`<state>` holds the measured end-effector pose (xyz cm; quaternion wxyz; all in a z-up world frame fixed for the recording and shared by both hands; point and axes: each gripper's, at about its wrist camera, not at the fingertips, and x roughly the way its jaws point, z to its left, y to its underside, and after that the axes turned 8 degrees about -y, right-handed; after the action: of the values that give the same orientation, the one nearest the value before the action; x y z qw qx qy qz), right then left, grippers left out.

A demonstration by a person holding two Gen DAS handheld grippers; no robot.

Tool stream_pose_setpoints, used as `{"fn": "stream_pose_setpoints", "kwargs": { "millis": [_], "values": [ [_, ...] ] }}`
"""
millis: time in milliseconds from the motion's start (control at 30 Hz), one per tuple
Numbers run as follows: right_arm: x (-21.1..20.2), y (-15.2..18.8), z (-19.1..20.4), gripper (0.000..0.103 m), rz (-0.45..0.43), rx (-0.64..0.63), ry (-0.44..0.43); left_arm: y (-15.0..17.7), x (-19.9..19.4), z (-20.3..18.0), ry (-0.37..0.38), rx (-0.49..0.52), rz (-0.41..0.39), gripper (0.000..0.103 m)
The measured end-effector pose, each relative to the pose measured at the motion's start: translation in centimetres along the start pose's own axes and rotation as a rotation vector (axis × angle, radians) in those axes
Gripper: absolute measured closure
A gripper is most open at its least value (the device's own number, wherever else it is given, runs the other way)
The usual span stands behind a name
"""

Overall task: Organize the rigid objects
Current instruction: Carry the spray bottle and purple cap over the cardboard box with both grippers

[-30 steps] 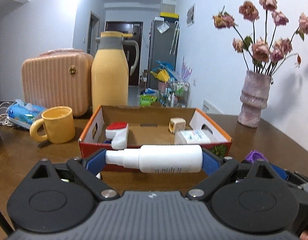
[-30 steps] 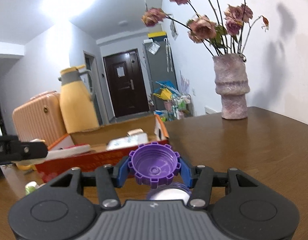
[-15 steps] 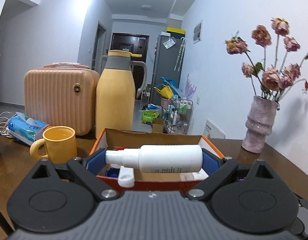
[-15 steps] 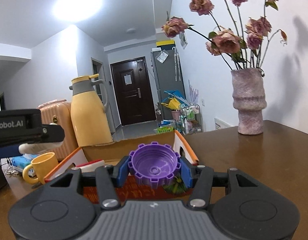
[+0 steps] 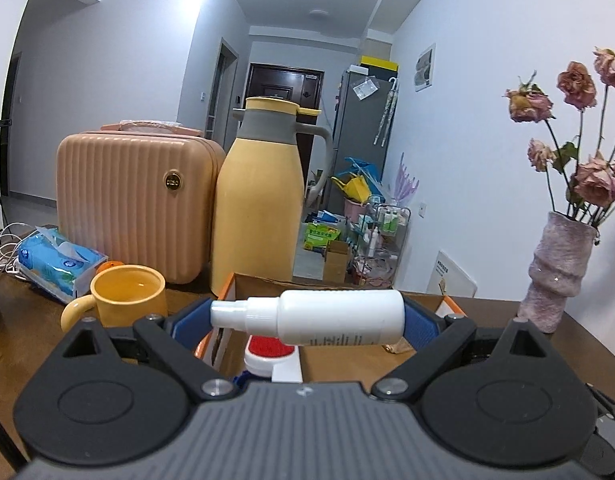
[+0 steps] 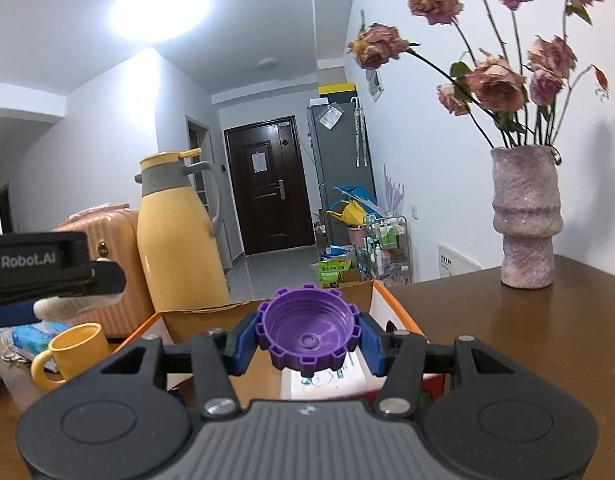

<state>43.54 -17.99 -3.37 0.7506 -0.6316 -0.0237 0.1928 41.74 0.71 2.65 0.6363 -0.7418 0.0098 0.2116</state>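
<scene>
The left gripper [image 5: 307, 318] clamps a white spray bottle [image 5: 327, 317] lengthwise; the right gripper [image 6: 307, 340] pinches a purple cap [image 6: 307, 336]; both hover above the cardboard box [image 6: 391, 306], the yellow mug [image 5: 127, 296] at ten o'clock.

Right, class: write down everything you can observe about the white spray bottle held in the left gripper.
The white spray bottle is smooth, opaque plastic, with a narrower ribbed collar and a small nozzle cap at its left end. Fine dark print runs along its lower side. It lies horizontally, clamped end to end between the blue pads of the left gripper, held in the air above the open cardboard box. Nothing but the pads touches it.
</scene>
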Motion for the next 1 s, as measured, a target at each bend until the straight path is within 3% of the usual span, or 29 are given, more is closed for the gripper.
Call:
{"fn": "stream_pose_setpoints", "kwargs": {
  "millis": [1000],
  "values": [
    [9.8, -2.0, -1.8, 0.051, 0.113, -0.078, 0.032, -1.8, 9.5, -0.7, -0.039, 0.048, 0.051, 0.006]
  ]
}}
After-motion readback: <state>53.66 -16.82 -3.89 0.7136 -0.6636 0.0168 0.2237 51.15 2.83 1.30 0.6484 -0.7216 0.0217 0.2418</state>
